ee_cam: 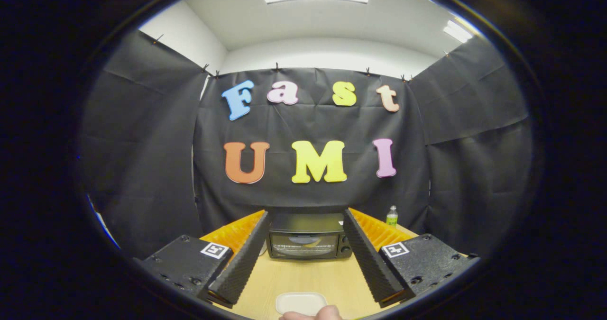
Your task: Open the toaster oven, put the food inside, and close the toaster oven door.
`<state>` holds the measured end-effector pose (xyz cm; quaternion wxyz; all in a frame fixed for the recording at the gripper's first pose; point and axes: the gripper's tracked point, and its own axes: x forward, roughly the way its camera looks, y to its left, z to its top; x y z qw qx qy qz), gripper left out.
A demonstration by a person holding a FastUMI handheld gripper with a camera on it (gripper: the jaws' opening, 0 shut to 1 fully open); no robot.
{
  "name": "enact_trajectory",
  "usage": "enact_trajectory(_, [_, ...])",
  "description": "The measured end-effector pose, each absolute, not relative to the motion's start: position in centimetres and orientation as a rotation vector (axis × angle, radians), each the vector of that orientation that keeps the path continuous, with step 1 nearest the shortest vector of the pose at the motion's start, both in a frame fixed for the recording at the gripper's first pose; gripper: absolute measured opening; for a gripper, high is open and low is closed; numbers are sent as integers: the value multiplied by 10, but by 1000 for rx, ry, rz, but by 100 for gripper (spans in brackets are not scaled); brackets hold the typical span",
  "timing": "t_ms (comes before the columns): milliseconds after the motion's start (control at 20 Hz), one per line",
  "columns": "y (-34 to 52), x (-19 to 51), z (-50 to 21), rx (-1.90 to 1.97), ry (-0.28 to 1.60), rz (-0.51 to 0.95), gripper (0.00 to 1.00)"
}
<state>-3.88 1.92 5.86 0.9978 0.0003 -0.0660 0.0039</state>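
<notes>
**Tongs wide open, oven waiting at the back**

In the gripper view, the tongs (306, 249) are spread wide apart. The two fingers (242, 263) stick out like a big V, and nothing sits in the grip. They press on nothing and touch nothing.

Far ahead, between the two fingers and past their tips, stands the toaster oven (308, 237). It is dark and boxy, and it sits at the back of the wooden table (308, 275), close to the black cloth wall. Its glass door is up and closed. Small round knobs sit on its right side.

Closer in, on the table between the fingers, lies a small white tray (300, 302). It lies flat. What is in it is too hard to see. A person's hand (313, 314) pokes in right at the near side of the tray.

A little bottle (391, 216) with a green label stands upright at the back, to the right of the oven and apart from it.
</notes>
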Motion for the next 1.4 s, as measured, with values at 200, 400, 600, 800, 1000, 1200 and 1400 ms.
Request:
enact_trajectory(200, [24,-34,48,-3,-100,14,100])
enact_trajectory(400, [29,-25,41,5,-78,20,100])
enact_trajectory(600, [25,-17,43,-4,-101,-15,100])
enact_trajectory(800, [34,-6,38,-9,-104,-5,100])
enact_trajectory(1000, [36,7,33,14,-87,-11,100])
enact_trajectory(1200, [31,14,30,35,-76,-23,100])
enact_trajectory(1400, [25,16,30,47,-83,-44,100])
